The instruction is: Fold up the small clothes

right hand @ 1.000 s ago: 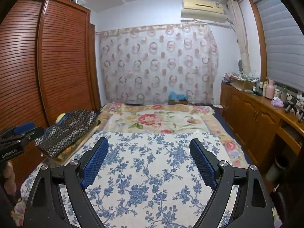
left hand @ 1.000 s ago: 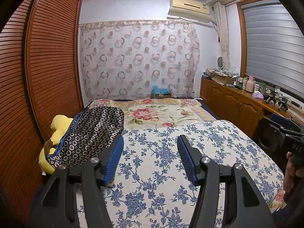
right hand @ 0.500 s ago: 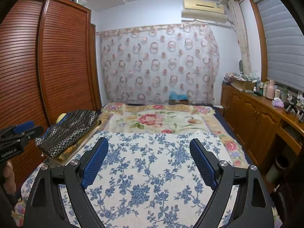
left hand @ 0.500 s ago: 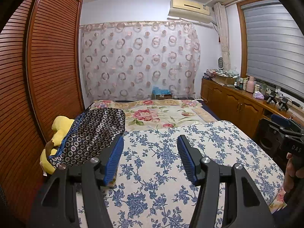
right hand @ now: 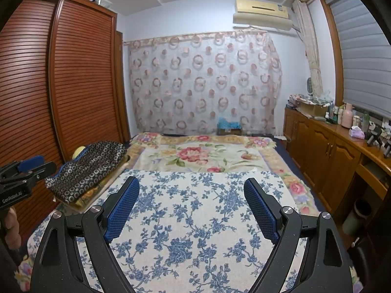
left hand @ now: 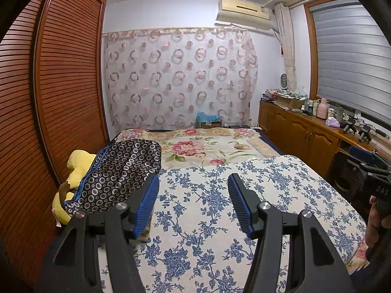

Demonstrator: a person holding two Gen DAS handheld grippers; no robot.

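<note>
Both the left claw (left hand: 193, 202) and the right claw (right hand: 191, 207) hang wide apart and empty over the blue-flowered bedspread (right hand: 195, 219). The only garment-like thing, a dark ring-patterned cloth (left hand: 117, 173), lies folded at the bed's left edge; this fits either stage.

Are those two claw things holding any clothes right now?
No. The left gripper and right gripper are both open and empty, above the blue-flowered bedspread.
</note>
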